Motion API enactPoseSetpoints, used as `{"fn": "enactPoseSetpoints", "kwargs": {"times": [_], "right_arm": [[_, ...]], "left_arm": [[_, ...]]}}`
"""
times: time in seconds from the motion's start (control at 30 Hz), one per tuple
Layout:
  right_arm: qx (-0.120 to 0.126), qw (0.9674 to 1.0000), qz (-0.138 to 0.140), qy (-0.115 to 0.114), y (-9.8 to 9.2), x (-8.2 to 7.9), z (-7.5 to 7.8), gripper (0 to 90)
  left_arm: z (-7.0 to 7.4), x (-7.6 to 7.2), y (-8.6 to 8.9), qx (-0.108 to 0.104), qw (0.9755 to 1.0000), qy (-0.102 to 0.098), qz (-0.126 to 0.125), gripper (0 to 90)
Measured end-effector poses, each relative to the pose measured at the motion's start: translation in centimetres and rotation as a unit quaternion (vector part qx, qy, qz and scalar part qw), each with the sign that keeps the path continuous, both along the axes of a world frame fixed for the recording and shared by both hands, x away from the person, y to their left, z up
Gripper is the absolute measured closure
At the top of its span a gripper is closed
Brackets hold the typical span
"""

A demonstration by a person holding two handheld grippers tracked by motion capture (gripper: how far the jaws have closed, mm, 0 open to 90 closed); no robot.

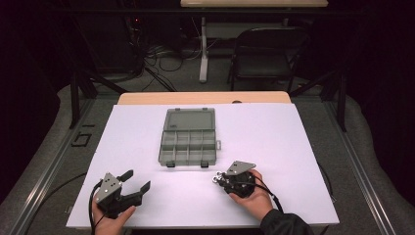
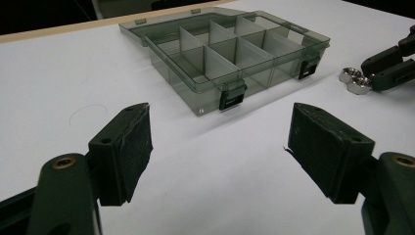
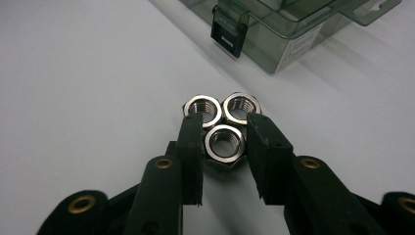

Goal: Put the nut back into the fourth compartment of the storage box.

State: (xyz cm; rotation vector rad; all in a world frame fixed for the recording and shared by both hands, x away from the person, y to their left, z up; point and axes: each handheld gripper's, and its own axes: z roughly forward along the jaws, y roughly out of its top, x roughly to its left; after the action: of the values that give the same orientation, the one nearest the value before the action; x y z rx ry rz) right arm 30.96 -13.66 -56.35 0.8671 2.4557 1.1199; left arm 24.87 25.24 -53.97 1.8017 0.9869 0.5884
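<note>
A person's two hands rest at the near edge of a white worktop [image 1: 293, 147], each holding a black two-jaw gripper. The left hand [image 1: 115, 215] sits low at the near left corner, its left gripper [image 1: 136, 180] angled forward and to the right, jaws spread wide with nothing between them. The right hand [image 1: 252, 196], in a dark sleeve [image 1: 286, 224], is turned inward so that the right gripper [image 1: 218, 179] points left across the worktop.

In the right gripper view, three steel hex nuts [image 3: 224, 127] lie touching in a tight cluster on the white surface; the jaws flank the nearest nut, drawn close on either side of it, though whether the pads actually press it cannot be told.

Beyond both hands, near the middle of the worktop, a smoky clear compartment box [image 1: 188, 139] lies open, lid folded back flat, black latches on its near wall. A small label on that wall is too blurred to read.
</note>
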Motion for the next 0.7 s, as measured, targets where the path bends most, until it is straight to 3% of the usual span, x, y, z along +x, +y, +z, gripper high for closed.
{"fn": "enactPoseSetpoints", "kwargs": {"times": [0.47,0.6,0.7], "right_arm": [[-0.009,0.9999,0.004,-0.004,0.0,-0.3,0.2,69.9],[-0.005,1.0,0.004,-0.004,-0.1,-0.4,0.7,69.9],[-0.001,0.9999,0.008,-0.011,-0.3,-0.6,2.2,69.9]], "left_arm": [[0.0,0.0,0.1,-0.001,1.0,0.0,0.003,24.5],[0.0,0.0,0.1,0.001,1.0,0.0,0.004,24.5],[0.1,0.0,0.2,-0.001,1.0,-0.001,0.007,24.5]]}}
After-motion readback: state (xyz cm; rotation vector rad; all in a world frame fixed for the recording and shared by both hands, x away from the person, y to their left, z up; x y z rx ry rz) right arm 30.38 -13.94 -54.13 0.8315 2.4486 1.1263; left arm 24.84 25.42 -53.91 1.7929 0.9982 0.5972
